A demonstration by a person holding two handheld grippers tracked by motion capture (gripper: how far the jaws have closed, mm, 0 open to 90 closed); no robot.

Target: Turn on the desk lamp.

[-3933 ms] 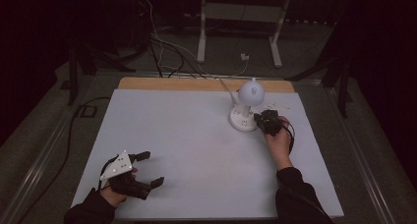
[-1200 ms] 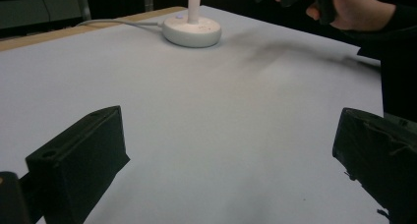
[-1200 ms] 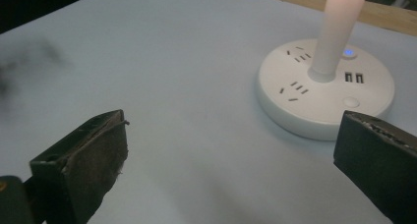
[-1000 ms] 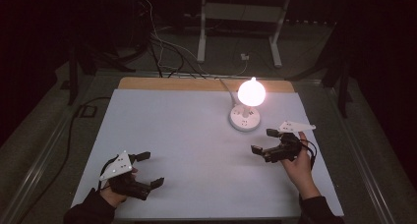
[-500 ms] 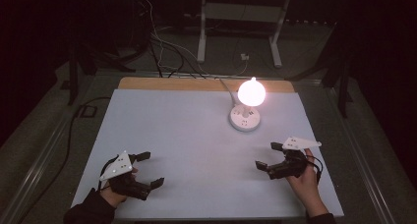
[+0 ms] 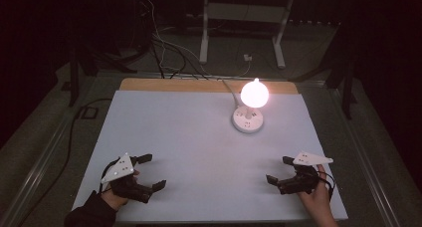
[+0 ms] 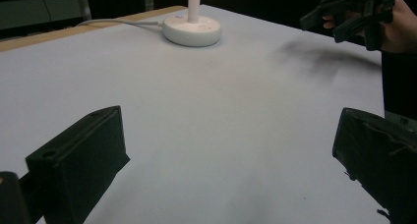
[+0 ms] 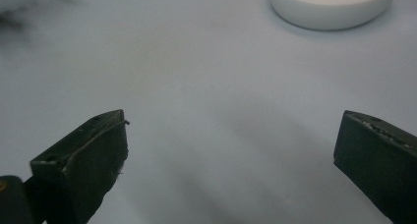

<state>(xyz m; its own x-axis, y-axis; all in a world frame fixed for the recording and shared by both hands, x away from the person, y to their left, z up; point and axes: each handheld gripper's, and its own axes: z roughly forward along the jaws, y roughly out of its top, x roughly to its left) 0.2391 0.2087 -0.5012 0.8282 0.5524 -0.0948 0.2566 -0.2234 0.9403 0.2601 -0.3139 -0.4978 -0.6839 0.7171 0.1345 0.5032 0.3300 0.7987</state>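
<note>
Lamp (image 6: 254, 93): now glowing, having been dark seconds ago; standing upper right of centre on the tabletop (image 6: 189, 137).
Right gripper (image 6: 279, 170): withdrawing to lower right, jaws spread, empty.
Left gripper (image 6: 151, 171): resting lower left, jaws spread.
Meaning: switching-on is looking done.

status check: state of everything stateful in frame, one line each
lamp: lit, globe glowing, upright on its round white base
lamp cable: attached, trailing off the table's far edge
left gripper: open, holding nothing
right gripper: open, holding nothing
</note>
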